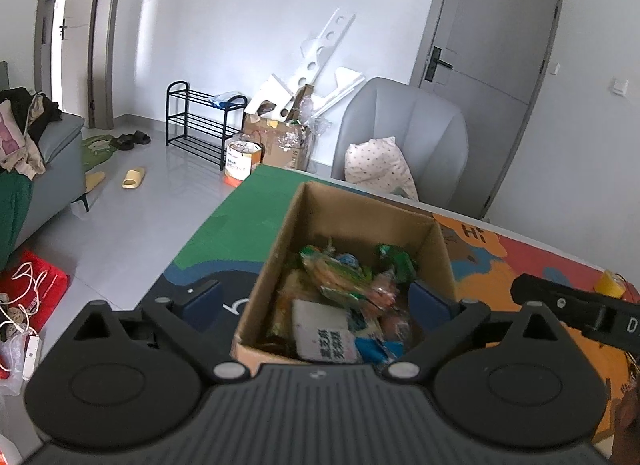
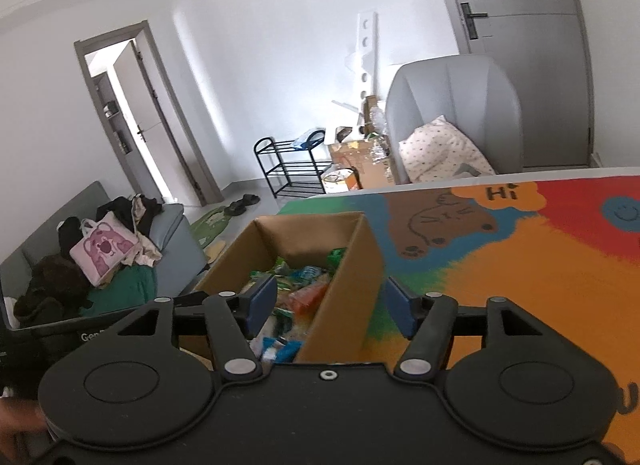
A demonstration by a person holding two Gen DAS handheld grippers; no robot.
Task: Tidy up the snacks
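Cardboard box: brown, open-topped, standing on the colourful mat, near the mat's left side; it appears to serve as the collecting place for the snacks.
Snacks: a loose heap of packets inside the box, green wrappers on top, a white packet with dark print nearest the camera, blue and orange ones beside it.
Left gripper: fingers spread wide with nothing between the pads; one finger sits outside the box's left wall, the other over the right side of the heap, so it straddles that wall, likely poised to steady the box or reach in.
Right gripper: fingers also apart and empty, one over the packets, the other outside the box's right wall, straddling it from the other side.
Left view only: the right gripper's black body at the far right edge, and a small yellow object on the mat behind it.
Right view only: the mat's bear drawing and "Hi" lettering in full, plus the sofa piled with clothes.
Progress, judged: most snacks seem already gathered.
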